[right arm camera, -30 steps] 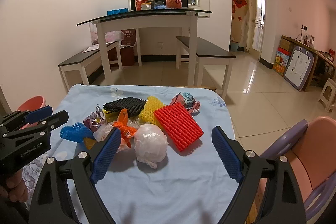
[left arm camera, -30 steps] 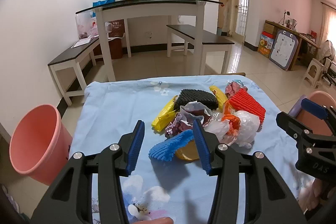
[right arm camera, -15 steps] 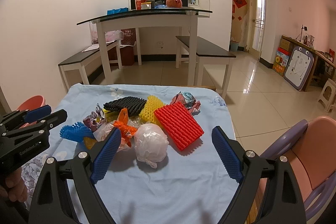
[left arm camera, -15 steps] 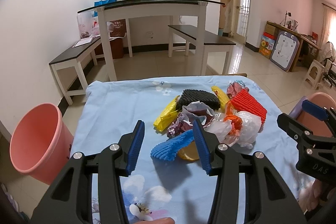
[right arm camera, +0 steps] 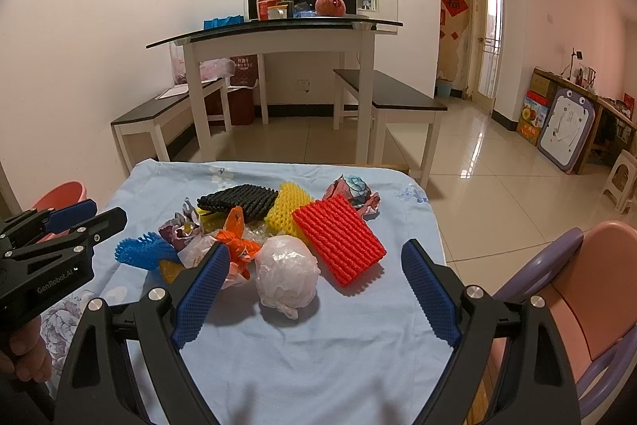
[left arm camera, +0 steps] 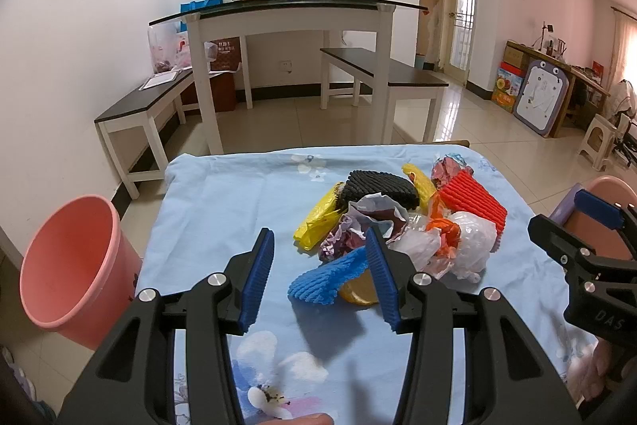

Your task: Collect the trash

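A pile of trash lies on the blue tablecloth [left arm camera: 223, 202]: a blue foam net [left arm camera: 330, 275], a yellow bag [left arm camera: 318, 220], a black foam net [left arm camera: 380, 186], a red foam net [left arm camera: 473, 198] and a white plastic ball [right arm camera: 286, 271]. My left gripper [left arm camera: 320, 281] is open and empty, just above the cloth, with the blue net close to its right finger. My right gripper [right arm camera: 314, 289] is open wide and empty, short of the white ball. A pink bin [left arm camera: 67, 265] stands on the floor to the left of the table.
A tall white table [left arm camera: 286, 22] with benches stands behind. A pink and purple chair [right arm camera: 565, 289] is at the table's right side. The tiled floor stretches to the right, with a drawing board [left arm camera: 539, 102] and a stool [left arm camera: 599, 138].
The left gripper has drifted slightly left and down toward the blue net. The right gripper has hardly moved. Both stay open.
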The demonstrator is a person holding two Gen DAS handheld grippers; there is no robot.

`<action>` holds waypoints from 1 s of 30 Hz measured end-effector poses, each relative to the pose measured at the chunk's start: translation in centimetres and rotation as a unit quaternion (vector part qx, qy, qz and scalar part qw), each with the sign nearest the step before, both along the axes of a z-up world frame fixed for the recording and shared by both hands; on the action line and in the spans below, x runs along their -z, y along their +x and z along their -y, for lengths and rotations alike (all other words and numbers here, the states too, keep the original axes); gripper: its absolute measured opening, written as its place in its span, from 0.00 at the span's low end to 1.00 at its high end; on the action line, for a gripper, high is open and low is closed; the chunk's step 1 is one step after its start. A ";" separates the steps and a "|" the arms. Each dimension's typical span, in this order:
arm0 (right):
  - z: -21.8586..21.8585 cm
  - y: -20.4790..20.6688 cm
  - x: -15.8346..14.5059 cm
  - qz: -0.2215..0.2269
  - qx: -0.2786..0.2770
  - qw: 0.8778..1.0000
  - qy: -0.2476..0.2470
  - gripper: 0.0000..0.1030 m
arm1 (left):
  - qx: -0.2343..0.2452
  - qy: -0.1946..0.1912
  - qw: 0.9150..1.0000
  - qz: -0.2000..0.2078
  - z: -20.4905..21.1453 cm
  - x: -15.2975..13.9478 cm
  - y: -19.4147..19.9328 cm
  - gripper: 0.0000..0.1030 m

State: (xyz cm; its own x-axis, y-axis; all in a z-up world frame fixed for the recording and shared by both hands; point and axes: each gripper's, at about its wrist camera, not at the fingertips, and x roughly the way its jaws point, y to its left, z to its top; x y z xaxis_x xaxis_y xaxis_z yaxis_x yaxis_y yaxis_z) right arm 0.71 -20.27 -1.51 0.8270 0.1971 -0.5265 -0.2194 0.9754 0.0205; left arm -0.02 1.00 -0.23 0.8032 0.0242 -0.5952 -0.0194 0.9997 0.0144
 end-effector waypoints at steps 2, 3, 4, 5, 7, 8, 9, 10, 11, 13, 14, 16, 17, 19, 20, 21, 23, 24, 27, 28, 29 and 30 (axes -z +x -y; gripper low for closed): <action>-0.1 0.0 0.0 0.000 0.000 1.000 0.000 0.84 | 0.000 0.000 1.000 0.000 0.0 0.0 0.0 0.47; 0.0 0.0 0.0 0.000 0.000 1.000 0.000 0.84 | 0.000 0.000 1.000 0.000 0.0 0.0 0.0 0.47; -0.1 0.0 0.0 0.000 0.001 1.000 0.000 0.84 | 0.000 0.000 1.000 0.000 0.0 0.0 0.0 0.47; -0.1 0.0 0.0 0.000 0.001 1.000 0.000 0.84 | 0.000 0.001 1.000 0.000 -0.1 0.0 0.0 0.47; -0.1 0.0 0.0 0.000 0.001 1.000 0.000 0.84 | 0.000 0.000 1.000 0.000 -0.1 0.0 0.0 0.47; -0.2 0.0 0.0 0.000 0.001 1.000 0.000 0.84 | 0.000 0.000 1.000 0.000 -0.1 0.0 0.0 0.47; -0.2 0.0 0.0 0.000 0.001 1.000 0.000 0.84 | 0.000 0.000 1.000 0.000 -0.1 0.0 0.0 0.47; -0.2 0.0 -0.1 0.001 0.001 1.000 0.000 0.84 | 0.000 0.000 1.000 0.000 -0.1 0.0 0.0 0.47; -0.1 0.0 0.0 0.001 0.001 1.000 0.000 0.84 | 0.000 0.000 1.000 0.000 -0.1 0.0 0.0 0.47; -0.2 0.0 0.0 0.001 0.000 1.000 -0.001 0.84 | 0.000 0.000 1.000 -0.001 -0.1 0.0 0.0 0.47; -0.2 0.0 0.0 0.001 0.000 1.000 -0.001 0.84 | 0.000 0.000 1.000 0.000 -0.1 0.0 0.0 0.47; -0.2 0.0 0.0 0.001 0.001 1.000 -0.001 0.84 | 0.000 0.000 1.000 -0.001 0.0 0.0 0.0 0.47; -0.2 0.0 0.0 0.001 0.000 1.000 -0.001 0.84 | 0.000 -0.001 1.000 -0.001 -0.1 0.0 0.0 0.47; -0.2 0.0 0.0 0.001 0.000 1.000 -0.001 0.84 | 0.000 0.000 1.000 -0.001 0.0 0.0 0.0 0.47; -0.3 0.0 0.0 0.001 0.001 1.000 -0.001 0.84 | 0.000 0.000 1.000 0.000 0.0 0.0 0.0 0.47; -0.3 0.0 0.0 0.001 0.000 1.000 -0.001 0.84 | 0.001 -0.001 1.000 0.000 0.0 0.0 0.0 0.47; -0.2 0.0 0.1 0.001 0.001 1.000 -0.002 0.84 | 0.002 -0.001 1.000 0.000 -0.2 -0.1 0.0 0.47; -0.2 0.0 0.1 0.000 0.001 1.000 -0.002 0.84 | 0.003 -0.002 1.000 0.001 -0.2 -0.1 -0.1 0.47; 0.1 0.0 0.4 -0.001 0.001 1.000 -0.003 0.83 | 0.011 -0.006 1.000 0.004 -0.6 -0.1 -0.4 0.47; 0.1 0.0 0.5 -0.002 0.001 1.000 -0.003 0.83 | 0.014 -0.007 1.000 0.005 -0.8 -0.1 -0.6 0.47; 0.2 0.1 0.6 -0.003 0.001 1.000 -0.004 0.83 | 0.018 -0.009 1.000 0.005 -0.9 0.0 -0.8 0.47; 0.2 0.1 0.5 -0.003 0.001 1.000 -0.004 0.83 | 0.024 -0.011 1.000 0.003 -1.1 0.1 -1.0 0.47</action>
